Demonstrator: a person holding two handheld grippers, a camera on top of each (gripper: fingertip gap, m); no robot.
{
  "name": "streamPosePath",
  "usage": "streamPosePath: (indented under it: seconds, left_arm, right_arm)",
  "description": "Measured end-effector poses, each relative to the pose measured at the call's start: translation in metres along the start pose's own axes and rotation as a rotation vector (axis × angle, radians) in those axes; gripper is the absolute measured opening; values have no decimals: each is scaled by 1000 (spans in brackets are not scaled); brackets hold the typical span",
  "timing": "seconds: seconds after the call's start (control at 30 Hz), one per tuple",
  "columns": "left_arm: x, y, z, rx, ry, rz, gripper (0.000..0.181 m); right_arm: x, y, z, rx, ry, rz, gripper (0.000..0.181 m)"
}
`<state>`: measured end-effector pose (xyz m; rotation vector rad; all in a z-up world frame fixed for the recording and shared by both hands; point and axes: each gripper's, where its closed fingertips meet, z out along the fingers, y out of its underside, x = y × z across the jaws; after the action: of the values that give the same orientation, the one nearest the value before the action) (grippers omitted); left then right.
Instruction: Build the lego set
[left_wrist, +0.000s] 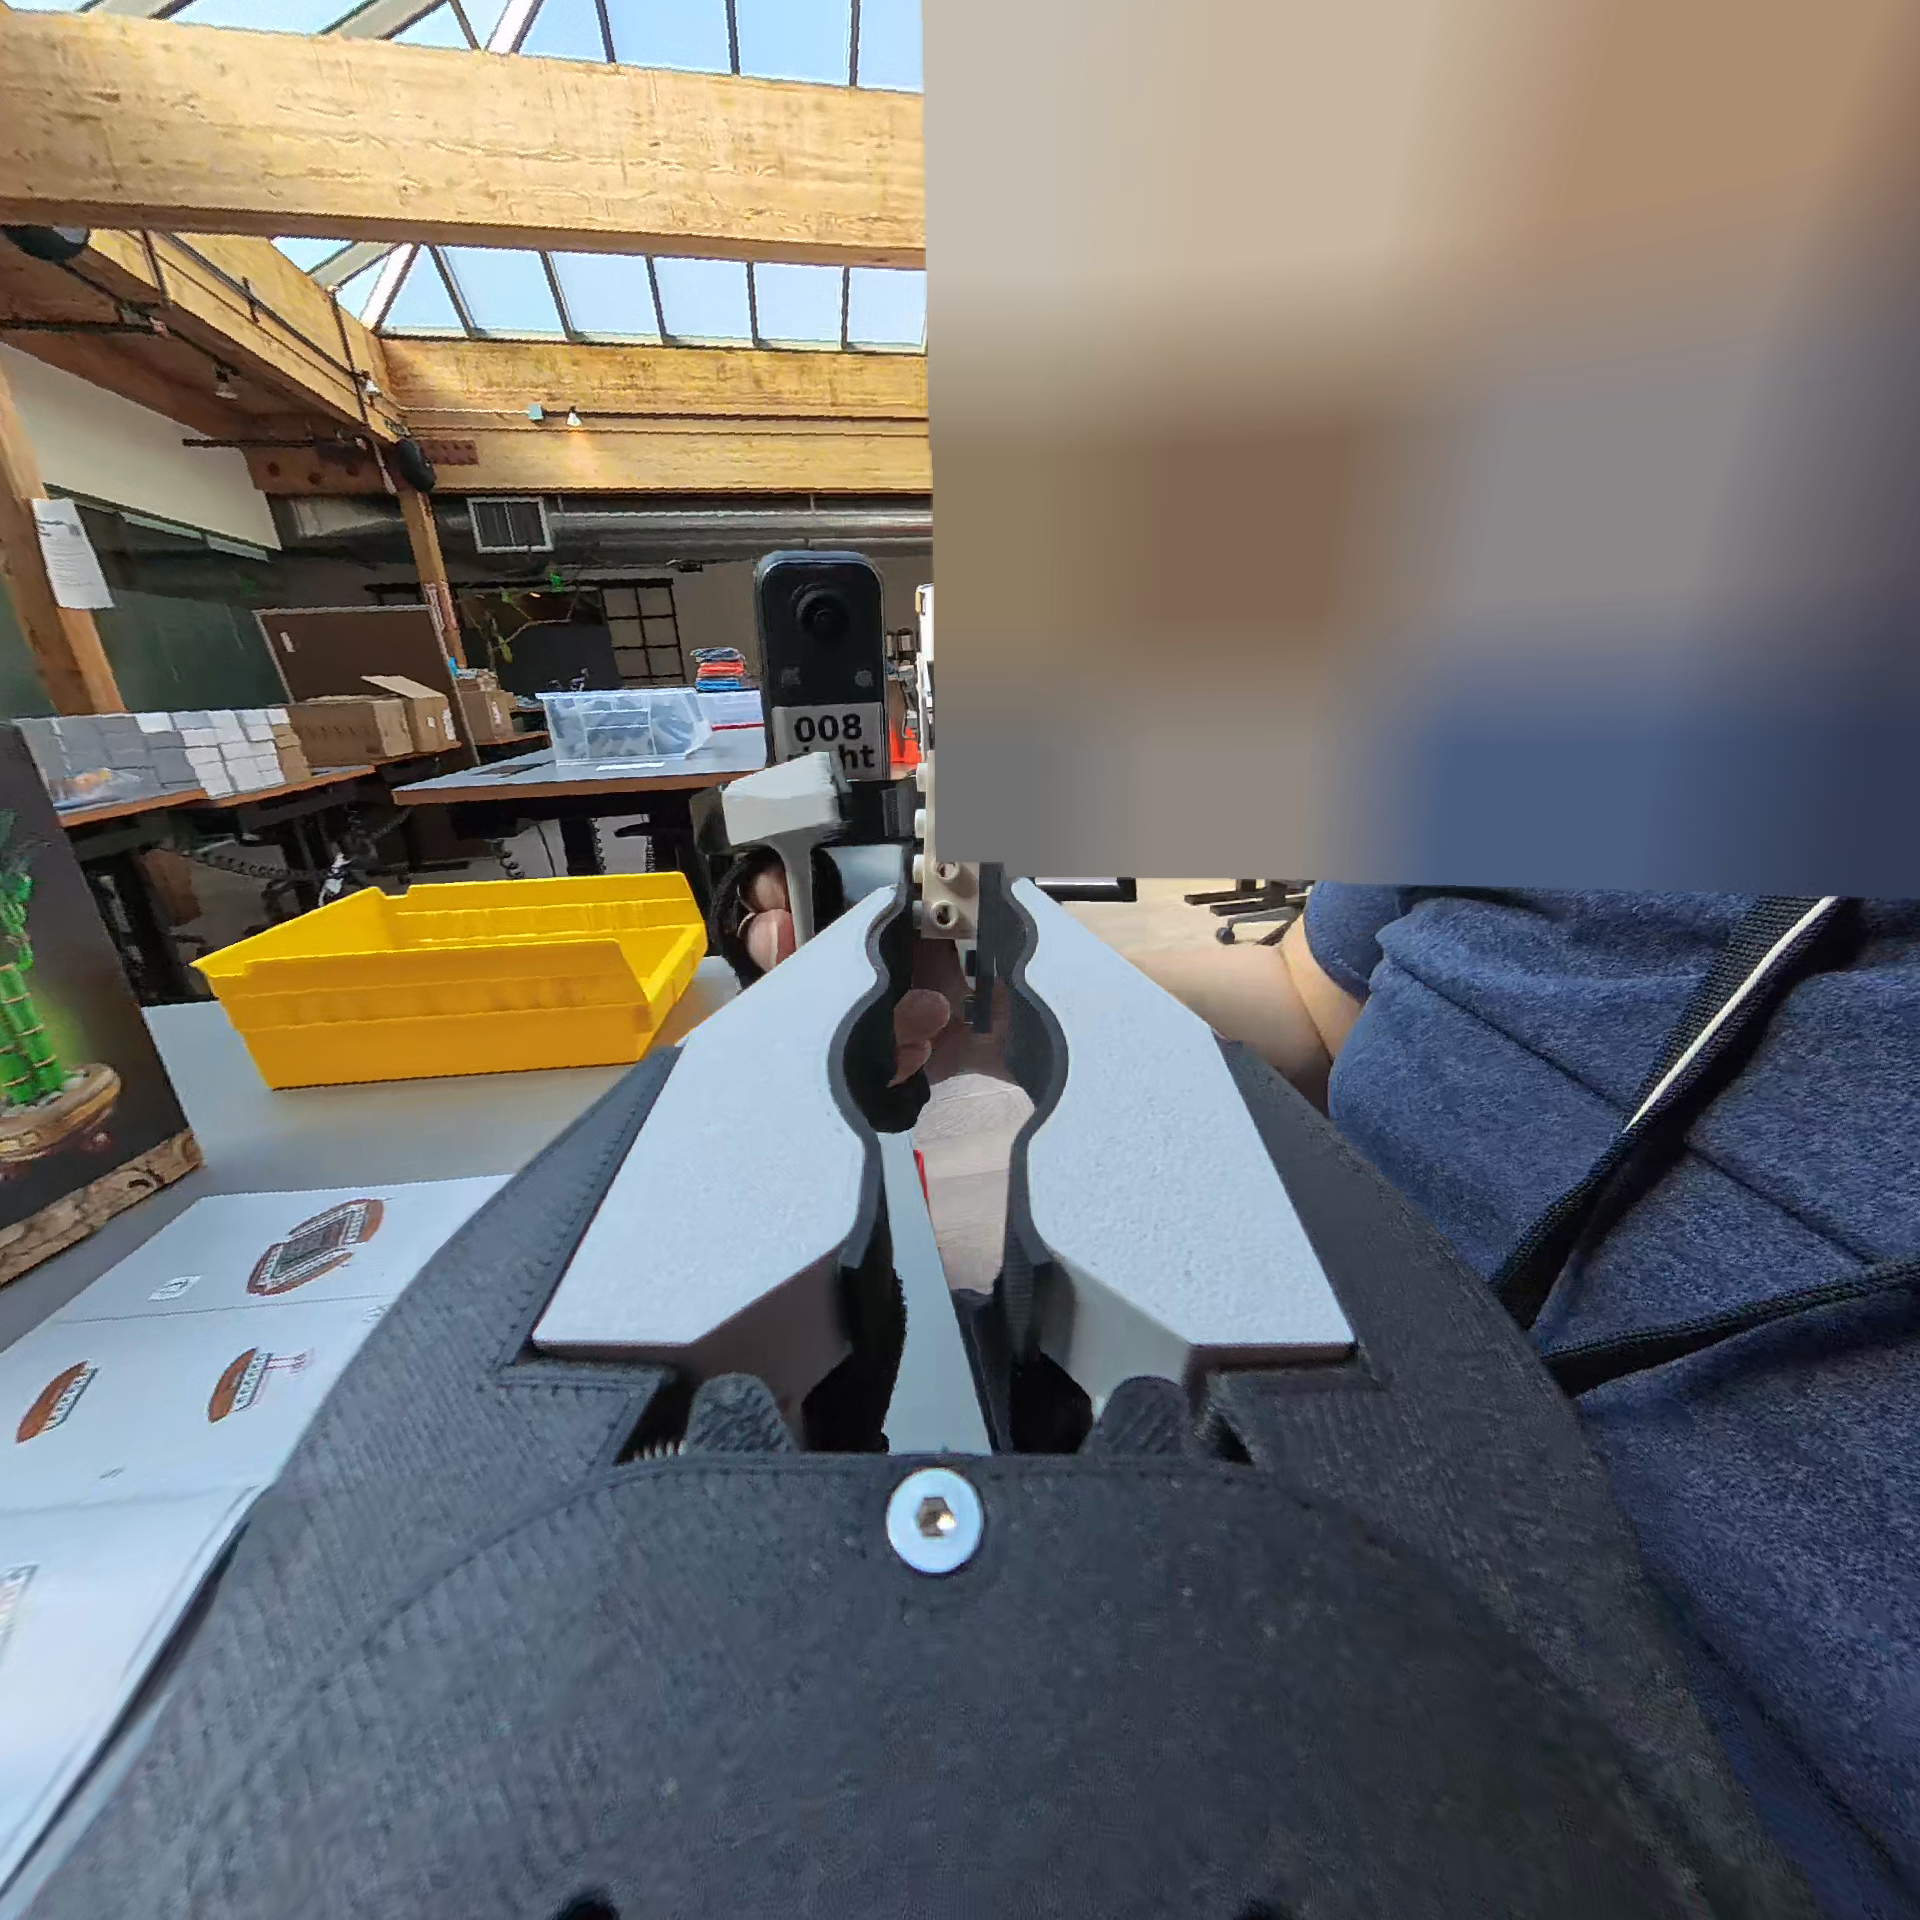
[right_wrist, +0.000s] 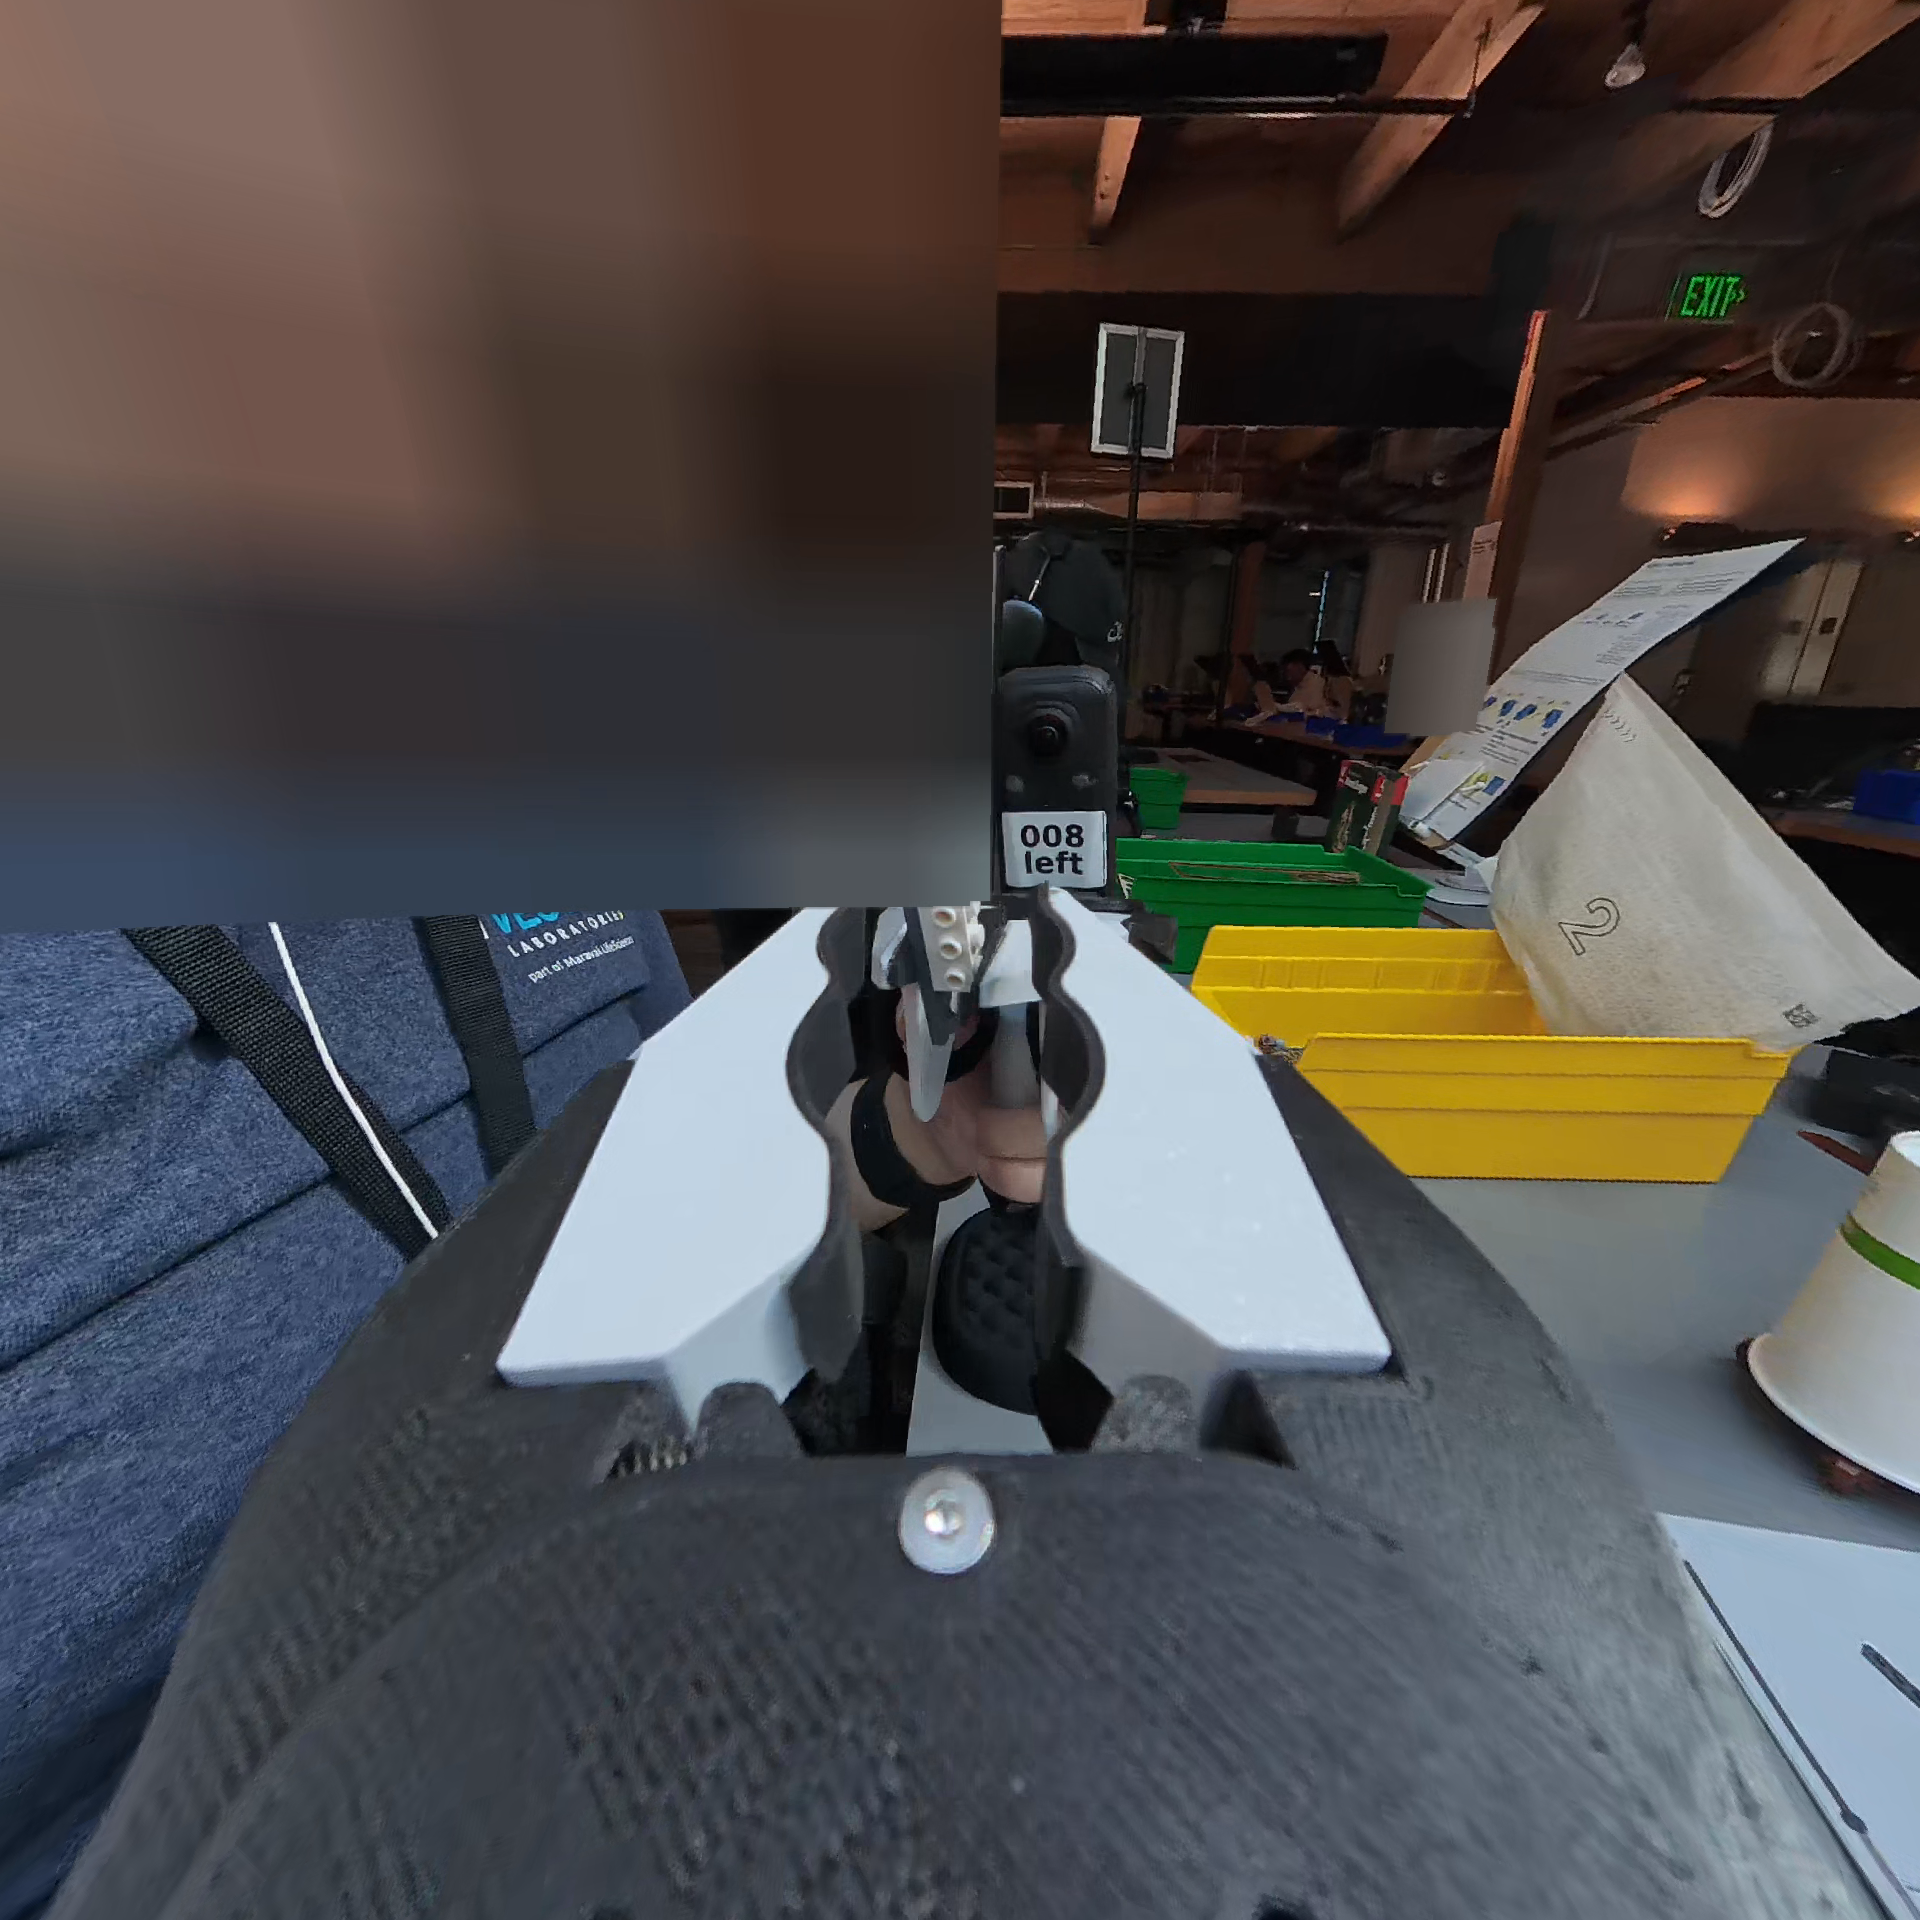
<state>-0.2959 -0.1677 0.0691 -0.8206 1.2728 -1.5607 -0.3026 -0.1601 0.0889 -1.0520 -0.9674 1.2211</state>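
Both grippers are raised above the table and face each other in front of a person in a blue top. A small white lego piece (left_wrist: 943, 896) with side studs sits between the tips of my left gripper (left_wrist: 951, 914), whose jaws are nearly closed on it. In the right wrist view the same white piece (right_wrist: 956, 945) lies between the tips of my right gripper (right_wrist: 945, 930), whose jaws stand narrow around it. The left gripper's grey fingers (right_wrist: 914, 1039) pinch it from the far side. A black part sits beside the white piece. A blurred patch hides the piece's upper end.
A yellow bin (left_wrist: 457, 977) (right_wrist: 1507, 1081) stands on the grey table (left_wrist: 312, 1132). The lego box (left_wrist: 62, 1039) and open instruction booklet (left_wrist: 208, 1351) lie at the left. A green bin (right_wrist: 1268, 883), a white paper bag (right_wrist: 1662, 904) and an upturned paper cup (right_wrist: 1860, 1320) are at the right. Both grippers' tips are close together, under 4 cm apart.
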Motion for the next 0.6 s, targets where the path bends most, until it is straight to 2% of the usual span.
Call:
streamPosePath:
  seconds: [0.13,0.27,0.33,0.47,0.53,0.6]
  left_arm:
    - [0,7,-1,-4,72,-121,12]
    - [13,7,-3,10,186,-199,13]
    - [17,0,-5,51,230,-223,13]
    - [28,-5,-12,69,328,-281,13]
    - [28,-6,-15,80,346,-300,12]
    - [25,-7,-21,81,360,-357,19]
  right_arm:
    - [3,4,2,-6,-3,4,36]
    - [-10,8,10,-25,-109,-47,15]
    - [-13,11,18,-57,-165,-49,14]
    - [-16,17,30,-95,-253,-19,23]
    - [-21,16,32,-83,-308,-12,11]
    - [-14,19,37,-102,-269,-35,11]
